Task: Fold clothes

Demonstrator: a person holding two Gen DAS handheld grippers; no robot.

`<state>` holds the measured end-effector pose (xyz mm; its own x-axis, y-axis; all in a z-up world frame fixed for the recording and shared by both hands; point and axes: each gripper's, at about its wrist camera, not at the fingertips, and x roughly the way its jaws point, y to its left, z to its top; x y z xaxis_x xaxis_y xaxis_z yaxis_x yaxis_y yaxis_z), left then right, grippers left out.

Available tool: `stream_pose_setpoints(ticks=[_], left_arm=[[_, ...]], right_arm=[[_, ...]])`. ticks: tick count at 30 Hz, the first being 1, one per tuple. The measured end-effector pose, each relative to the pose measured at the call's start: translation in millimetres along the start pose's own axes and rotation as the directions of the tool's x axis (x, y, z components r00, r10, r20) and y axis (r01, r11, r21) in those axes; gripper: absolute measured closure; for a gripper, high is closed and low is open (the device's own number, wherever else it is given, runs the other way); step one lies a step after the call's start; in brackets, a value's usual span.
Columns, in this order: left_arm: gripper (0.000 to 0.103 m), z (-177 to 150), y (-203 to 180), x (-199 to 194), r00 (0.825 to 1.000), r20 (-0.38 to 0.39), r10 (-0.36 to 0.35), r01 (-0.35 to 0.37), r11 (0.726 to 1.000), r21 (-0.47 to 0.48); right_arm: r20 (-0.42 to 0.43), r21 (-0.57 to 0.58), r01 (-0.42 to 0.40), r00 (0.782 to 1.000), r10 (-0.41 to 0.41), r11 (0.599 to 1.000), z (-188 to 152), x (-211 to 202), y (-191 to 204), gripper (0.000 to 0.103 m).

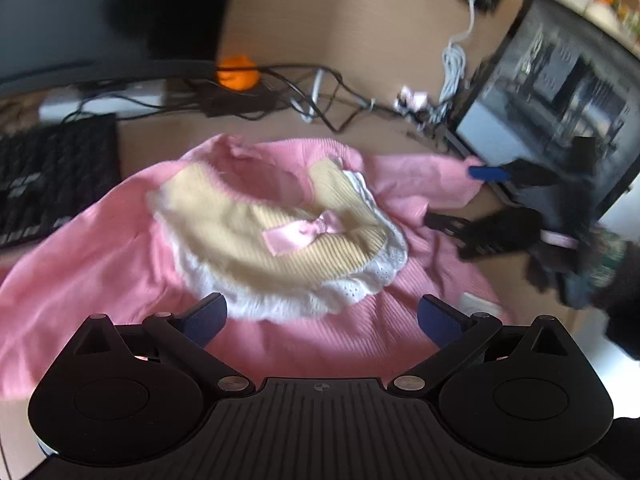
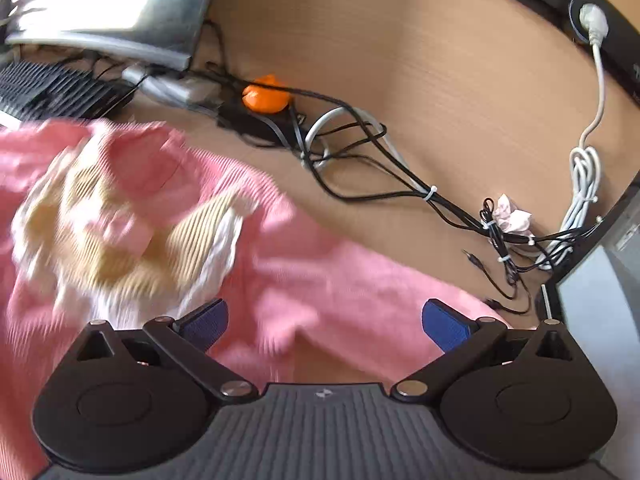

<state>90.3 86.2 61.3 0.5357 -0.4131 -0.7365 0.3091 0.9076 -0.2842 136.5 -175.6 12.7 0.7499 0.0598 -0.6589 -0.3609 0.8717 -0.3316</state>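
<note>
While both grippers hang apart and empty over the pink sweater (image 1: 132,240), the step in hand looks like choosing grasp points for a first fold; judged best done by pinching matching edges, one sleeve per side, low to the desk (image 2: 400,60), then carrying cloth inward without dragging the collar. Left gripper (image 1: 322,314): jaws spread wide, nothing between them; right gripper (image 2: 324,320): jaws likewise spread, holding nothing, poised above a sleeve running toward 3 o'clock. Sweater lies front up, spread but rumpled, filling the left wrist view from 9 to 3 o'clock; ribbed knit; cream yoke (image 1: 248,220) edged in white lace, satin bow (image 1: 304,234) at centre. Cables (image 2: 360,152) at 12 o'clock sit near the hem; snag risk.
</note>
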Motion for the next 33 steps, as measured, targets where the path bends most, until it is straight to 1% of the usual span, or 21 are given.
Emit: stream_pose_setpoints(ticks=[1, 3, 4, 5, 6, 8, 10, 12, 13, 15, 17, 19, 21, 22, 26, 27, 28, 29, 30, 33], left_arm=[[0.0, -0.1, -5.9, 2.5, 0.999, -0.012, 0.033, -0.033, 0.999, 0.028], [0.0, -5.9, -16.5, 3.8, 0.995, -0.037, 0.089, -0.086, 0.994, 0.065], [0.0, -11.8, -21.1, 2.6, 0.993, -0.052, 0.111, -0.107, 0.992, 0.074], [0.0, -21.6, -25.6, -1.1, 0.992, -0.078, 0.095, -0.09, 0.994, 0.067], [0.0, -29.3, -28.7, -3.5, 0.992, -0.099, 0.076, -0.072, 0.996, 0.053], [0.0, -46.3, -35.0, -7.2, 0.988, -0.143, 0.05, -0.05, 0.999, 0.009], [0.0, -59.3, -38.3, -8.2, 0.983, -0.177, 0.056, -0.065, 0.997, -0.041], [0.0, -68.0, -38.7, -7.2, 0.981, -0.184, 0.065, -0.081, 0.993, -0.081], [0.0, -71.2, -37.5, -5.1, 0.981, -0.182, 0.069, -0.088, 0.991, -0.098], [0.0, -77.6, -35.1, -0.9, 0.981, -0.18, 0.075, -0.1, 0.986, -0.134], [0.0, -81.7, -30.1, 7.0, 0.98, -0.187, 0.072, -0.104, 0.98, -0.171], [0.0, -87.9, -29.4, 5.0, 0.984, -0.168, 0.064, -0.093, 0.98, -0.173], [0.0, -94.2, -30.6, 0.3, 0.985, -0.161, 0.058, -0.085, 0.983, -0.164], [0.0, -97.1, -31.2, -2.2, 0.985, -0.165, 0.054, -0.08, 0.984, -0.159], [0.0, -110.4, -32.5, -14.1, 0.983, -0.179, 0.048, -0.073, 0.988, -0.138], [0.0, -113.6, -33.1, -17.1, 0.981, -0.187, 0.049, -0.075, 0.988, -0.134], [0.0, -112.8, -31.7, -20.4, 0.981, -0.192, 0.035, -0.062, 0.989, -0.136], [0.0, -111.8, -30.3, -23.7, 0.98, -0.197, 0.02, -0.048, 0.989, -0.139], [0.0, -110.9, -28.9, -27.0, 0.979, -0.202, 0.005, -0.034, 0.989, -0.141], [0.0, -107.9, -24.6, -36.8, 0.975, -0.218, -0.04, 0.007, 0.989, -0.149]], right_arm=[[0.008, -0.025, 0.003, 1.0, -0.003, 1.0, -4.8, -2.9, 0.4, 0.0], [0.018, -0.037, -0.035, 0.999, 0.036, 0.999, -5.0, 0.5, -3.1, 0.0], [0.024, -0.036, -0.074, 0.997, 0.075, 0.997, -1.5, 3.6, -4.5, 0.0], [0.038, -0.042, -0.131, 0.99, 0.133, 0.99, 5.2, 7.3, -2.6, 0.0], [0.054, -0.062, -0.19, 0.98, 0.193, 0.98, 12.3, 10.5, 1.8, 0.0], [0.085, -0.108, -0.294, 0.949, 0.304, 0.95, 26.6, 16.9, 13.2, 0.0], [0.114, -0.164, -0.361, 0.917, 0.382, 0.918, 41.4, 23.2, 33.1, 0.0], [0.123, -0.214, -0.415, 0.887, 0.446, 0.884, 55.7, 32.6, 55.0, 0.0], [0.114, -0.24, -0.426, 0.88, 0.461, 0.872, 61.4, 39.7, 67.3, 0.0], [0.089, -0.289, -0.423, 0.881, 0.464, 0.859, 68.9, 54.9, 89.1, 0.0], [0.082, -0.336, -0.405, 0.887, 0.454, 0.85, 73.3, 65.5, 102.1, 0.0], [0.079, -0.376, -0.378, 0.896, 0.436, 0.846, 78.4, 75.3, 112.9, 0.0], [0.102, -0.391, -0.304, 0.924, 0.369, 0.869, 85.1, 81.8, 115.3, 0.0], [0.121, -0.394, -0.268, 0.933, 0.338, 0.879, 88.0, 85.7, 116.1, 0.0], [0.188, -0.389, -0.153, 0.952, 0.241, 0.909, 95.1, 98.4, 122.2, 0.0], [0.189, -0.378, -0.136, 0.957, 0.22, 0.916, 95.8, 98.4, 123.4, 0.0], [0.183, -0.367, -0.123, 0.962, 0.201, 0.922, 96.7, 96.9, 123.8, 0.0], [0.173, -0.356, -0.118, 0.967, 0.19, 0.927, 97.2, 92.9, 123.0, 0.0], [0.164, -0.335, -0.133, 0.966, 0.197, 0.933, 97.4, 84.9, 119.2, 0.0], [0.164, -0.206, -0.212, 0.955, 0.247, 0.955, 83.7, 49.7, 84.6, 0.0]])
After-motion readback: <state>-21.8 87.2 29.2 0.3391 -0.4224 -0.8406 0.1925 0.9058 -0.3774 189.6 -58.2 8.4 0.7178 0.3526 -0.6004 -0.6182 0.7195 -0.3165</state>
